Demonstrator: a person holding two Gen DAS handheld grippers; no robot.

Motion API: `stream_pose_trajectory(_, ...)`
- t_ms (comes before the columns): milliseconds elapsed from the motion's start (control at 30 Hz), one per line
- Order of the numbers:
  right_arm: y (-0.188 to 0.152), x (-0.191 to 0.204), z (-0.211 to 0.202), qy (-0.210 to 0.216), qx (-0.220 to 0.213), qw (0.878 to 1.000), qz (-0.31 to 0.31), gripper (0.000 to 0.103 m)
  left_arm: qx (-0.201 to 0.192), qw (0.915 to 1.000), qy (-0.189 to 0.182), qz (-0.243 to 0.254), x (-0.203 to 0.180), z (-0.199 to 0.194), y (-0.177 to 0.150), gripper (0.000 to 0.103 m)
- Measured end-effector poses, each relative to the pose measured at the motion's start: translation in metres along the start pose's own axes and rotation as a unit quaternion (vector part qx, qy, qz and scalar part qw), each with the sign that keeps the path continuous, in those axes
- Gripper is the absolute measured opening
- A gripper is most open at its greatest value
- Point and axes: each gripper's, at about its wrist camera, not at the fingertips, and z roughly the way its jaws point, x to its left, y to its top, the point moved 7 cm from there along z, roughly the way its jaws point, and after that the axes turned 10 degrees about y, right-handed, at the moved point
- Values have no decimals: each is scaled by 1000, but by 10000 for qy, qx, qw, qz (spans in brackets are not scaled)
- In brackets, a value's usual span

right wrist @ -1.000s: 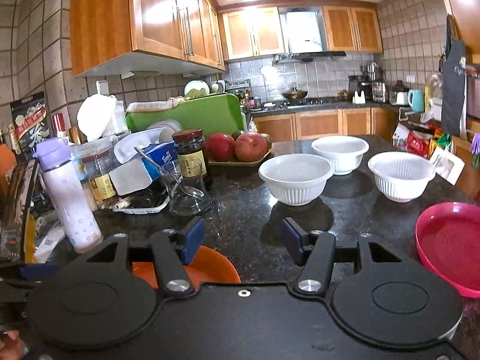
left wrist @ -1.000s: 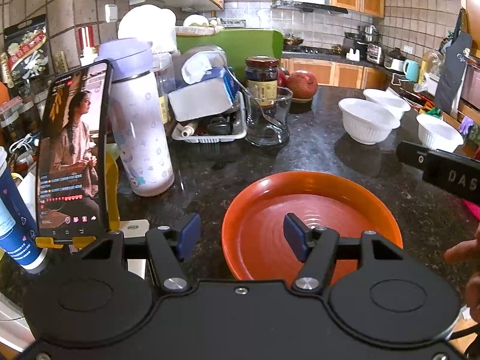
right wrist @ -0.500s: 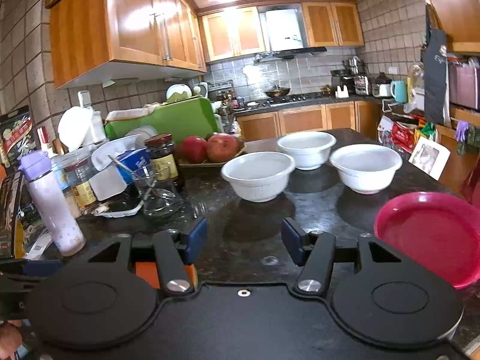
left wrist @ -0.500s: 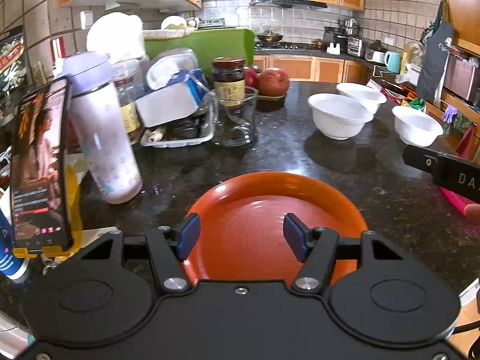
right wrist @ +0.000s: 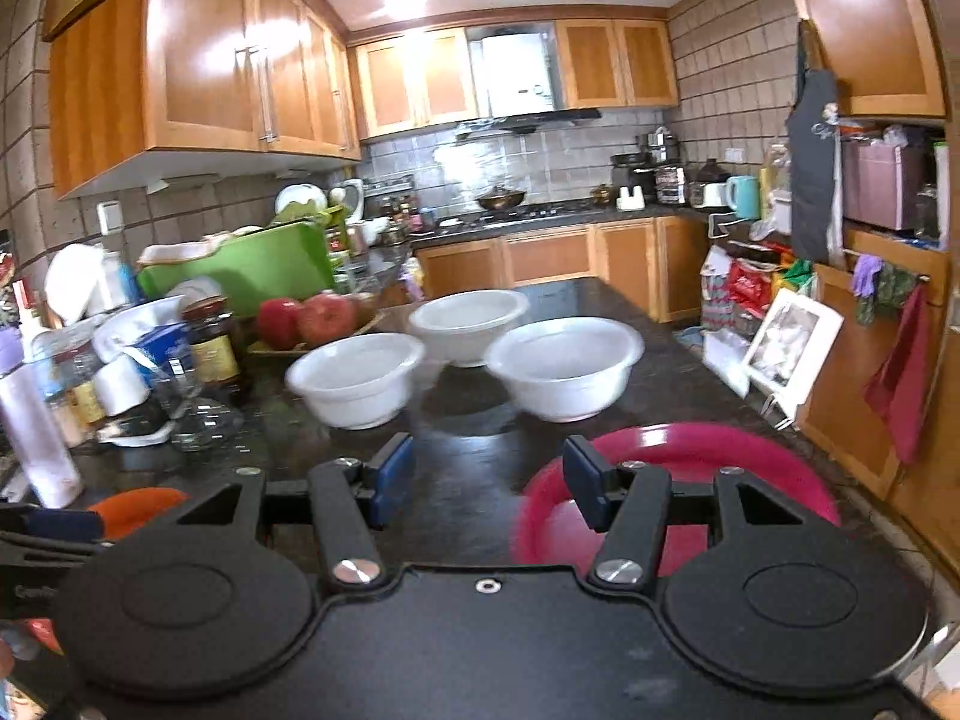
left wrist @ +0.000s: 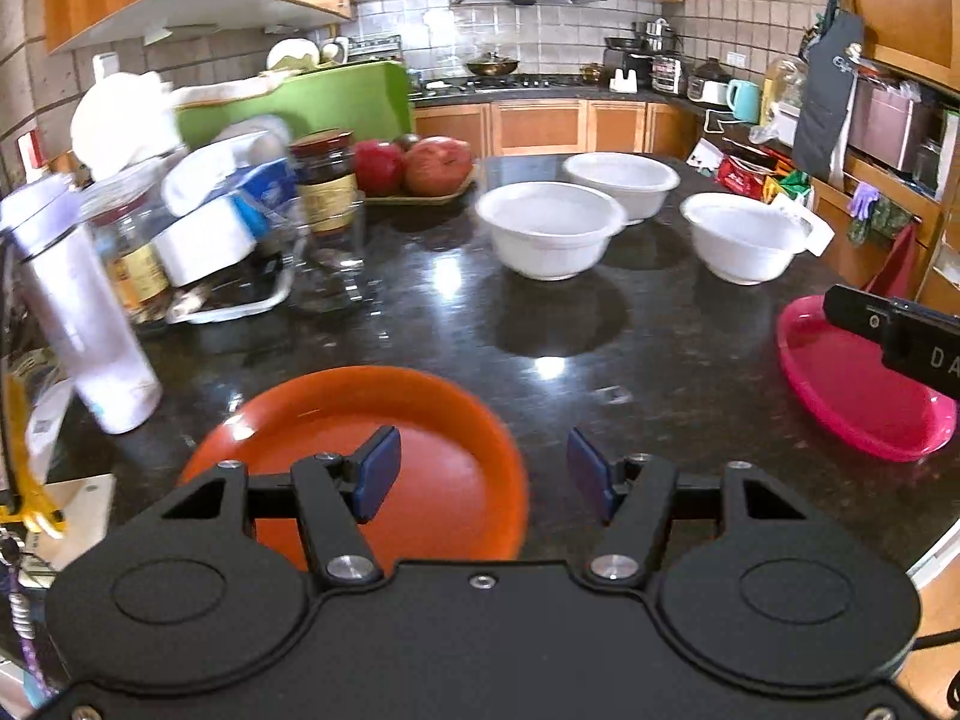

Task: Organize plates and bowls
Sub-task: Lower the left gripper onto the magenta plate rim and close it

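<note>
An orange plate (left wrist: 384, 420) lies on the dark counter under my left gripper (left wrist: 477, 474), which stands open and holds nothing; its left pad hangs over the plate's right part. Three white bowls (left wrist: 549, 228) (left wrist: 621, 180) (left wrist: 744, 234) sit further back. A pink plate (left wrist: 852, 396) lies at the right edge. In the right wrist view my right gripper (right wrist: 486, 483) is open and empty, its right finger over the pink plate (right wrist: 690, 450). The bowls (right wrist: 357, 375) (right wrist: 468, 324) (right wrist: 564, 363) stand just beyond it. The orange plate (right wrist: 135, 507) peeks out at the lower left.
Clutter fills the counter's left side: a pale bottle (left wrist: 84, 324), a dark jar (left wrist: 327, 180), a glass (left wrist: 333, 264), a tissue box (left wrist: 222, 228), a tray of apples (left wrist: 414, 165) and a green board (left wrist: 300, 96). A framed picture (right wrist: 792, 348) leans at the right edge.
Both views have swung to the right. The orange plate slid left under the left gripper, the phone left the view, and the pink plate came under the right gripper. Both grippers stayed open.
</note>
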Motion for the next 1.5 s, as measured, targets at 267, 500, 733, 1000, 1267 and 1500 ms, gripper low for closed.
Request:
stream_pose_trajectory(267, 6, -74, -12, -354, 5, 9994, -38, 58, 43, 9998, -160, 121, -62, 3, 13, 65)
stream_pose_trajectory(500, 6, -124, -7, -408, 199, 9990, 29, 58, 87, 9995, -227, 178, -103, 12, 19, 65)
stream_pose_trajectory(733, 0, -152, 14, -242, 648, 9975, -111, 58, 204, 9995, -238, 89, -138, 20, 17, 65)
stream_pose_trajectory(1000, -9, -167, 33, 94, 972, 9947, -309, 57, 353, 9993, -104, 7, -167, 29, 15, 65)
stream_pose_trajectory(1267, -14, -181, 44, 354, 1232, 9916, -179, 46, 509, 9987, 58, -41, -180, 34, 12, 65)
stream_pose_trajectory(1500, -19, -183, 52, 496, 1431, 9884, -120, 37, 665, 9977, 142, -70, -186, 38, 8, 62)
